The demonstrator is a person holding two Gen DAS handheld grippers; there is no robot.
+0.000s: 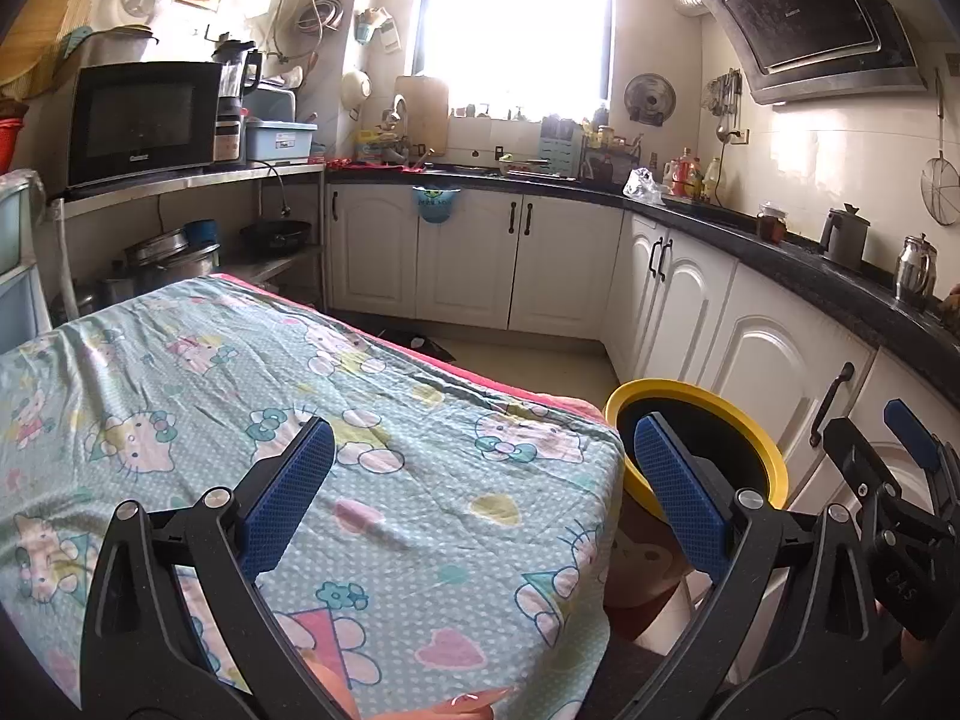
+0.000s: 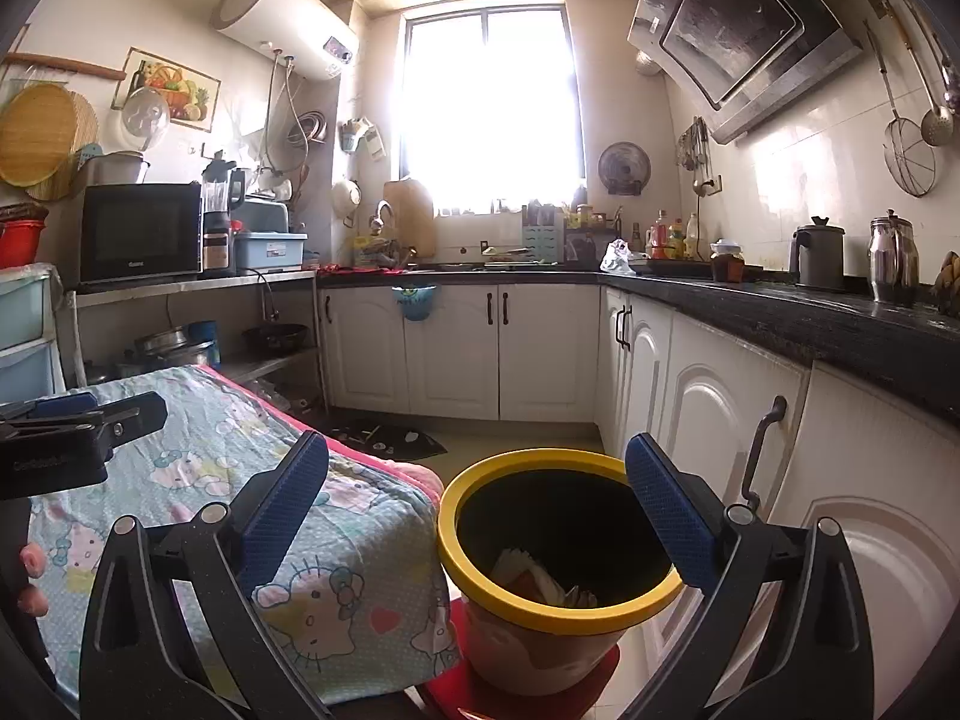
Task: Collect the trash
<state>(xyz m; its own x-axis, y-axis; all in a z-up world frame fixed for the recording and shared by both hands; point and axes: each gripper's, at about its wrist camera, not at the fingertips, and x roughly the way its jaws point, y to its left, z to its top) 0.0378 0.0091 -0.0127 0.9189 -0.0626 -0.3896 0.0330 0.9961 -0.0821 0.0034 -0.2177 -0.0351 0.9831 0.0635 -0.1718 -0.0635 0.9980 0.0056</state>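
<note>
Yellow-rimmed trash bin [image 2: 558,546] right of cloth-covered table [image 1: 300,420], crumpled paper [image 2: 540,579] inside | left gripper [image 1: 480,498] and right gripper [image 2: 474,510] spread, empty | step: seemingly finishing; next: scan tabletop for leftovers

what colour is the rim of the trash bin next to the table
Yellow. The trash bin has a yellow rim around a dark interior, clearest in the right wrist view.

bin [image 1: 757,447] base hidden, trash [image 2: 543,579] indistinct
</note>
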